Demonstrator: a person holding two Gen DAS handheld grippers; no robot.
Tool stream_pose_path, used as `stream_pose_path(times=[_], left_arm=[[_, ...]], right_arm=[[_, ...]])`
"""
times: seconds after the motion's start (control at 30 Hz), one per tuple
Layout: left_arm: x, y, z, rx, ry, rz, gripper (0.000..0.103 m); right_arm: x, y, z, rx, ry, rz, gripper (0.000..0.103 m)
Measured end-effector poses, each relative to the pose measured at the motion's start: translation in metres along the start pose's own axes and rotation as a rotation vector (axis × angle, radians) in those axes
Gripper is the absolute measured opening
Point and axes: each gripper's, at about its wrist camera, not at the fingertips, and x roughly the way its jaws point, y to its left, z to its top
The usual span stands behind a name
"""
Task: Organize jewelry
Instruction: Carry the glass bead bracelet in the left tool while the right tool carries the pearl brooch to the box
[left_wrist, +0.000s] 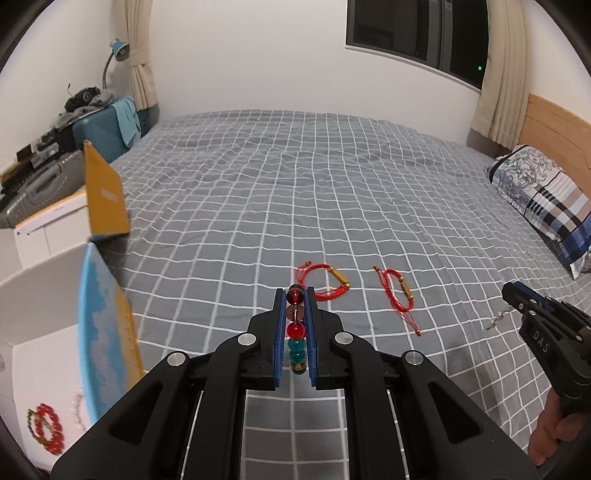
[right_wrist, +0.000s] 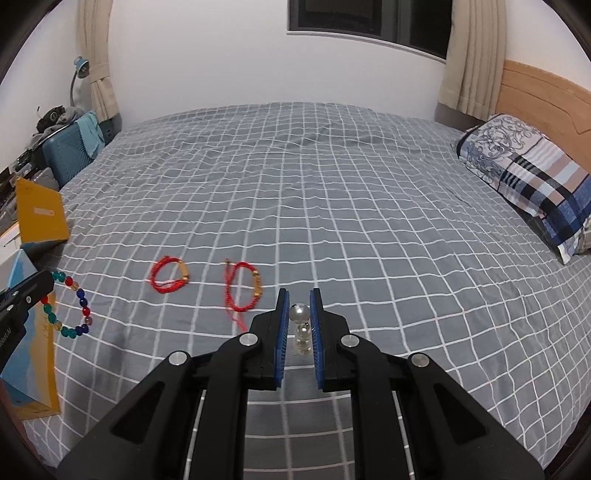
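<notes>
The left gripper (left_wrist: 295, 328) is found pinched on a multicoloured bead bracelet (left_wrist: 296, 325), the beads stacked between the blue pads at lower centre of the left wrist view; in the right wrist view the same bracelet hangs as a loop at the left edge, clear of the bedspread (right_wrist: 332, 184). The right gripper (right_wrist: 299, 325) is pressed together on a strand of pearly beads (right_wrist: 301, 328), held at lower centre of its own view. Both pieces are judged to be gripped near one end so that the remainder dangles free for carrying. Two red cord bracelets remain on the bedspread, one (left_wrist: 325, 282) just above the left gripper's tips and the other (left_wrist: 400, 295) to its right, well apart from each other. An open white box (left_wrist: 44, 369) with a blue-and-yellow lid (left_wrist: 99, 332) stands at lower left of the left wrist view; a red bead bracelet (left_wrist: 46, 432) is already lodged inside, so this is taken as the destination. The raised lid edge lies between the left gripper and the box interior and is noted as the likely snag point. Open bedspread extends across the upper frame, unobstructed up to the pillow (left_wrist: 546, 199) at right.
</notes>
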Motion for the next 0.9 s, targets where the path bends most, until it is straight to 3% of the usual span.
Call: stream_pose_path(times=[0.47,0.9], left_arm=[[-0.081,0.082,0.016,-0.067,-0.046,0.071,0.009],[-0.139,0.200,-0.009,-0.172,-0.048,0.241,0.009]], right_arm=[[-0.067,0.110,0.022,-0.100,-0.052,0.131,0.011],[-0.118,0.257,0.012,-0.262,-0.081,0.317,0.011]])
